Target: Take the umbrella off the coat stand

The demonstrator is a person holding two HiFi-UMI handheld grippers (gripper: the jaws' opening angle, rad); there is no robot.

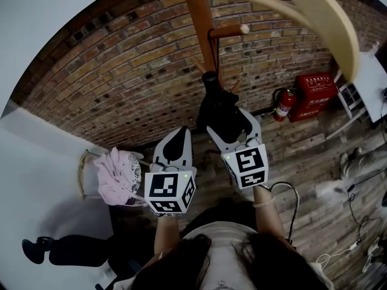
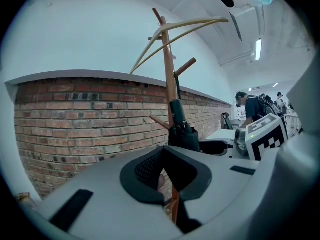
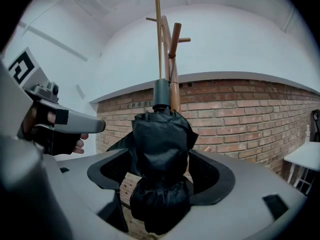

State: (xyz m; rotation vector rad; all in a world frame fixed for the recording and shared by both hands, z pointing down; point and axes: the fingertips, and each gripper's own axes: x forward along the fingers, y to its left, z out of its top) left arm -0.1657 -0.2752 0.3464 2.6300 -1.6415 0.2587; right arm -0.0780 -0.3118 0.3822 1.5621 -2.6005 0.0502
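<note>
A folded black umbrella (image 1: 219,110) hangs by its strap from a peg of the wooden coat stand (image 1: 201,29), close against the pole. My right gripper (image 1: 233,122) is open, with its jaws on either side of the umbrella's (image 3: 160,154) bundled fabric; I cannot make out whether the pads touch it. The umbrella's grey handle end points up toward the stand's (image 3: 172,59) pegs. My left gripper (image 1: 175,142) is shut and empty, just left of the umbrella and a little short of it. From the left gripper view the umbrella (image 2: 181,129) hangs ahead and slightly right.
A brick wall (image 1: 121,83) runs behind the stand. A pink bundle (image 1: 118,174) lies on a small stand at the left. A red fire extinguisher (image 1: 284,104) and red box (image 1: 317,89) stand at the right. Cables (image 1: 357,240) trail over the wooden floor.
</note>
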